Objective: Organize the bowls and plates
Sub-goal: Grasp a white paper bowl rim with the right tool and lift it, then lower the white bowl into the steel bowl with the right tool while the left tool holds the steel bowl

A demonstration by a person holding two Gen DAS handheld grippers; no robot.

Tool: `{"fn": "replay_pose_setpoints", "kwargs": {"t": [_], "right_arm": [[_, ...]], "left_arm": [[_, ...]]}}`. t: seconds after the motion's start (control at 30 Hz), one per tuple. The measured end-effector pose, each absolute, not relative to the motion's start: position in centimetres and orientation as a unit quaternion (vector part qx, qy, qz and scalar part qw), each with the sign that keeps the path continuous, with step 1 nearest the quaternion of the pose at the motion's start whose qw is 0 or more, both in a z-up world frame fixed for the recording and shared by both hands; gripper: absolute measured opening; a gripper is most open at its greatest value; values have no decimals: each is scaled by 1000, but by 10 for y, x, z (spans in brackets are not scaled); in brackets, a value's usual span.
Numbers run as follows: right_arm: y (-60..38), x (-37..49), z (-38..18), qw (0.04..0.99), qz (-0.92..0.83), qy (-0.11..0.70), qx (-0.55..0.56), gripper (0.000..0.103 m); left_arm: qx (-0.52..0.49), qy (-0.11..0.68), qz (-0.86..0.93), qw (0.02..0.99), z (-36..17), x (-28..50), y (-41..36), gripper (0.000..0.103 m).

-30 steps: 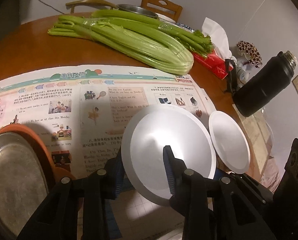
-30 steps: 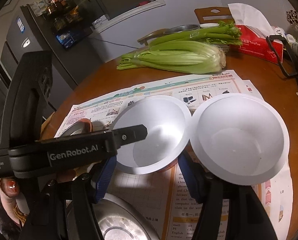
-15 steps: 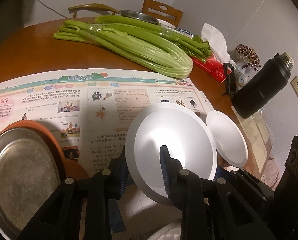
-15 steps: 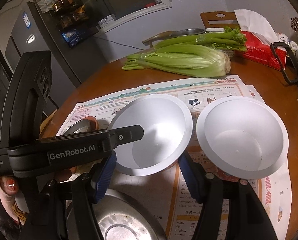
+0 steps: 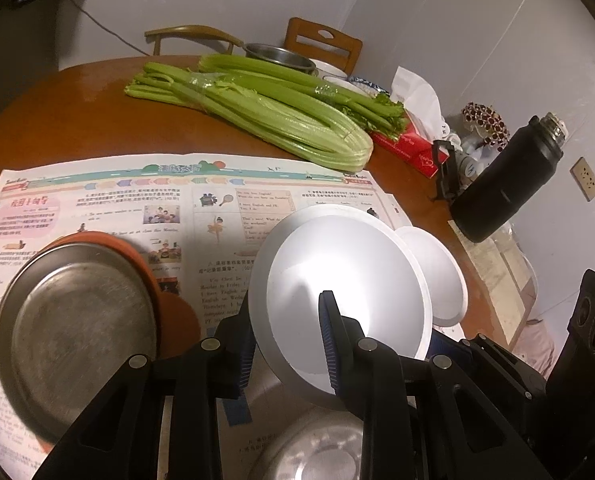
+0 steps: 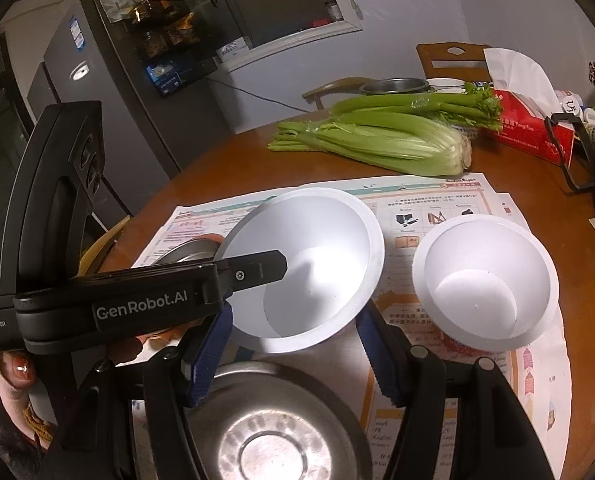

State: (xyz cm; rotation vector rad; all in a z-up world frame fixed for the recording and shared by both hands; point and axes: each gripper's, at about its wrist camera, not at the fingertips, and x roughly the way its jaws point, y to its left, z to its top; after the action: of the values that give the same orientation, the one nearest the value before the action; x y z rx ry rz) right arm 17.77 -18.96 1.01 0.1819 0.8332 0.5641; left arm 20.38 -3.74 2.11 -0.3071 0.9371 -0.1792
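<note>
A white bowl point(image 5: 337, 280) with a wide rim hangs tilted above the newspaper. My left gripper point(image 5: 283, 312) is shut on its near rim, one finger inside and one outside. In the right wrist view that finger point(image 6: 257, 270) reaches over the rim. My right gripper point(image 6: 295, 308) is shut on the same bowl point(image 6: 317, 240), its blue pads pressing either side of the lower body. A second, smaller white bowl point(image 6: 485, 284) stands on the paper to the right point(image 5: 441, 280). A steel bowl point(image 6: 273, 440) sits below the held bowl.
A steel plate point(image 5: 81, 320) rests on an orange plate point(image 5: 169, 304) at the left. Newspaper point(image 5: 137, 200) covers the near half of the round wooden table. Celery point(image 5: 277, 120), a red tissue box point(image 5: 409, 144) and a black flask point(image 5: 505, 188) lie behind, with chairs beyond.
Both grippers have risen with the white bowl, so the table and the second bowl look farther off. The steel bowl beneath has come into view. The left jaws have narrowed on the rim.
</note>
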Motion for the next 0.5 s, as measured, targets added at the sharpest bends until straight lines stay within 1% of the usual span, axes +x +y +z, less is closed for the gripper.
{"fn": "replay_pose_setpoints", "kwargs": {"t": [0.5], "right_arm": [[-194, 131, 41, 878, 294, 370, 74, 65]], "left_arm": [[-135, 422, -74, 893, 56, 149, -44, 29]]}}
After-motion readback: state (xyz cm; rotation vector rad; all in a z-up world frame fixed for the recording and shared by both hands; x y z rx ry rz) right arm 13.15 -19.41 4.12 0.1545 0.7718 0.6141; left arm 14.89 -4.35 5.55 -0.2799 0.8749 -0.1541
